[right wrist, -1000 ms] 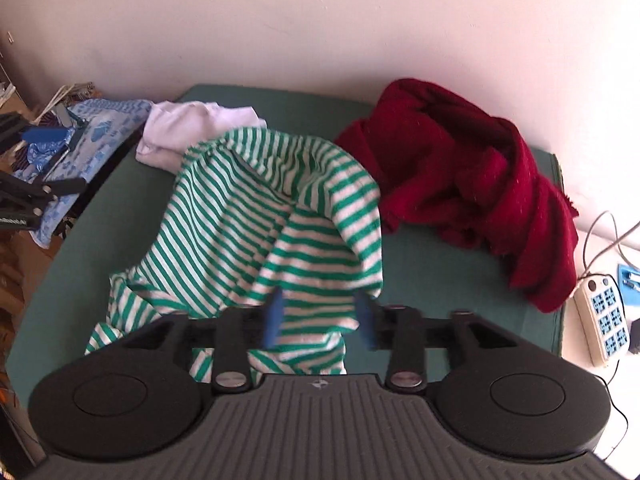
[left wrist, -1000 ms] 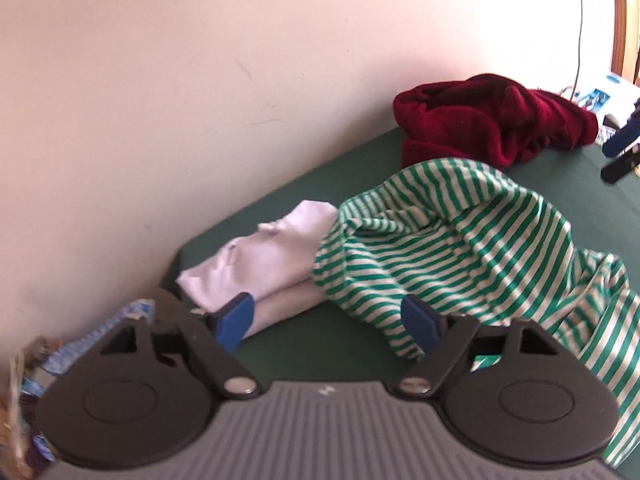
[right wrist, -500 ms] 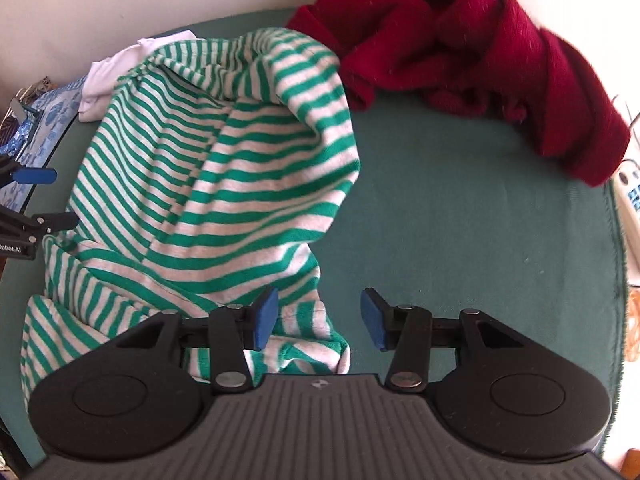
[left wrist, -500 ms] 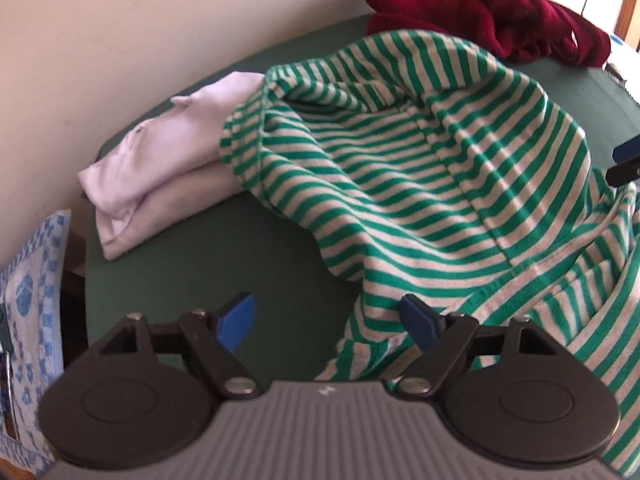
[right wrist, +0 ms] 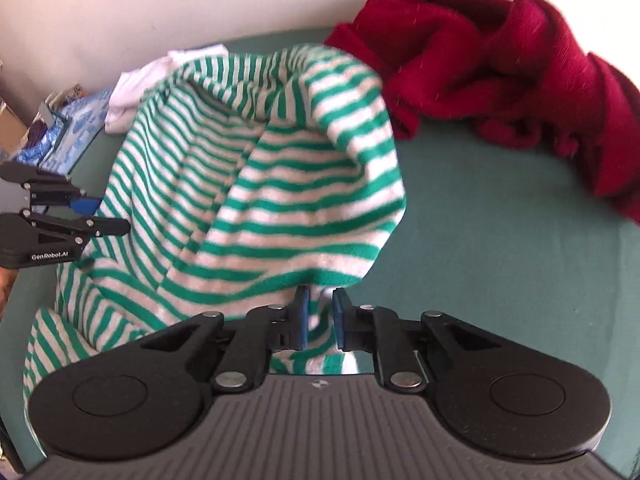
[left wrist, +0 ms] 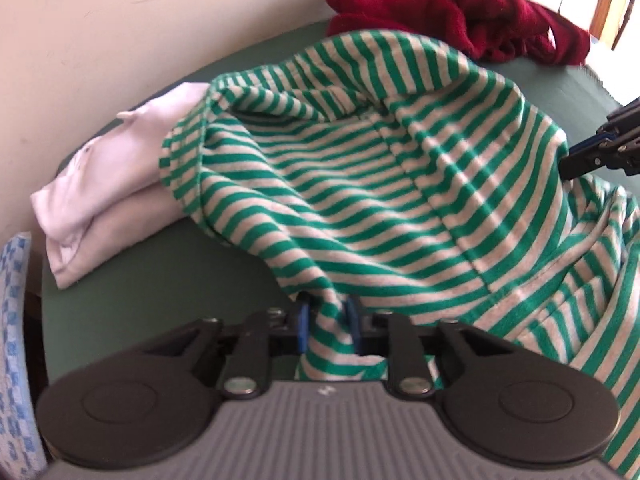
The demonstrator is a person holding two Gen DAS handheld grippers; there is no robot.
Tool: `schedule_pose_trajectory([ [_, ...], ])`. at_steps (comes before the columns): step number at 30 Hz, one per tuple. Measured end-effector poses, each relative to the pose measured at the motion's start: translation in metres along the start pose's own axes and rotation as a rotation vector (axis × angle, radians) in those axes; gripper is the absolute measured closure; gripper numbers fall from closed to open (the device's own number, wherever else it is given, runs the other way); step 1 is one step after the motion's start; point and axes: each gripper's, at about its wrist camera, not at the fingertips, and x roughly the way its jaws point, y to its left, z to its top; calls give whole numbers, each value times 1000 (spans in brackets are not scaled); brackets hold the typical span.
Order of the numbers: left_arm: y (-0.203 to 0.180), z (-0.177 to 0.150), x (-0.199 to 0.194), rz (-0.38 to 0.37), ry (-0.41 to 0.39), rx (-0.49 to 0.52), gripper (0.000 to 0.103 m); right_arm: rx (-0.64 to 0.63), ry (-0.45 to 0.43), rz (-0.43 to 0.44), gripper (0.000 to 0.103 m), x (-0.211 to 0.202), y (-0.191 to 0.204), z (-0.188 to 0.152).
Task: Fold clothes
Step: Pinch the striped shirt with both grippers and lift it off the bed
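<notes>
A green-and-white striped garment (left wrist: 360, 184) (right wrist: 256, 184) lies crumpled in a heap on the dark green table (left wrist: 132, 280) (right wrist: 500, 240). My left gripper (left wrist: 326, 322) is closing its blue pads on the garment's near edge, with striped cloth pinched between them. My right gripper (right wrist: 320, 312) is closing on another near edge of the same garment, with cloth between its pads. Each gripper shows at the side of the other's view: the right gripper (left wrist: 600, 152), the left gripper (right wrist: 80, 216).
A dark red fleece garment (left wrist: 452, 8) (right wrist: 500, 64) lies bunched at the back of the table by the wall. A folded pale pink garment (left wrist: 108, 172) (right wrist: 136, 80) sits at the back left. A blue patterned cloth (left wrist: 16, 320) (right wrist: 76, 128) lies off the table's left side.
Both grippers came down to the striped garment's near edge. Their jaws, wide apart in the earlier frames, have now closed onto the cloth.
</notes>
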Motion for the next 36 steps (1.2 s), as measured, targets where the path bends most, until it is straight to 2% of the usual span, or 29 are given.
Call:
schedule_pose_trajectory([
  [1, 4, -1, -3, -15, -15, -18, 94, 8, -8, 2, 95, -4, -3, 1],
  [3, 13, -3, -8, -46, -45, -53, 95, 6, -15, -25, 95, -7, -9, 2],
  [5, 19, -4, -11, -89, -67, -81, 96, 24, -23, -17, 85, -9, -16, 4],
  [6, 20, -2, -8, -82, -58, -78, 91, 59, -25, 11, 78, -7, -20, 6],
  [7, 20, 1, -6, -74, -48, -76, 82, 93, -28, 34, 59, -5, -23, 8],
  [8, 20, 3, -3, -67, -40, -74, 78, 123, -35, 36, 49, -2, -24, 11],
  [9, 23, 6, -2, -60, -48, -80, 65, 154, -42, 38, 47, 2, -24, 15],
  [10, 25, 8, -2, -53, -56, -87, 43, 178, -50, 37, 47, 5, -24, 19],
  [12, 32, 15, 2, -42, -61, -115, 27, 180, -67, 14, 47, 16, -19, 29],
  [14, 40, 23, 8, -34, -56, -156, 25, 180, -81, -10, 47, 27, -13, 39],
  [16, 49, 31, 18, -39, -35, -201, 29, 165, -79, -20, 47, 40, -7, 46],
  [18, 57, 38, 32, -56, 2, -249, 31, 120, -122, -44, 47, 46, 0, 52],
  [20, 62, 43, 45, -66, 30, -283, 36, 81, -146, -77, 51, 52, 6, 57],
  [21, 62, 45, 50, -52, 36, -286, 52, 64, -152, -96, 55, 56, 8, 59],
  [22, 60, 45, 51, -40, 34, -280, 64, 45, -157, -113, 70, 58, 10, 61],
  [23, 58, 46, 52, -29, 31, -274, 73, 24, -154, -124, 89, 59, 11, 62],
  [25, 57, 46, 47, -53, 20, -270, 94, -8, -148, -133, 95, 58, 11, 64],
  [28, 61, 47, 29, -115, -32, -286, 99, 90, -168, -22, 96, 44, -6, 69],
  [29, 63, 47, 21, -138, -56, -294, 99, 138, -188, 50, 96, 37, -12, 70],
  [31, 75, 45, 5, -235, -109, -350, 99, 210, -214, 163, 96, 24, -23, 72],
  [33, 88, 43, -7, -321, -152, -410, 100, 225, -229, 204, 96, 15, -28, 75],
  [36, 90, 42, -20, -285, -195, -414, 101, 227, -245, 231, 96, 3, -31, 78],
])
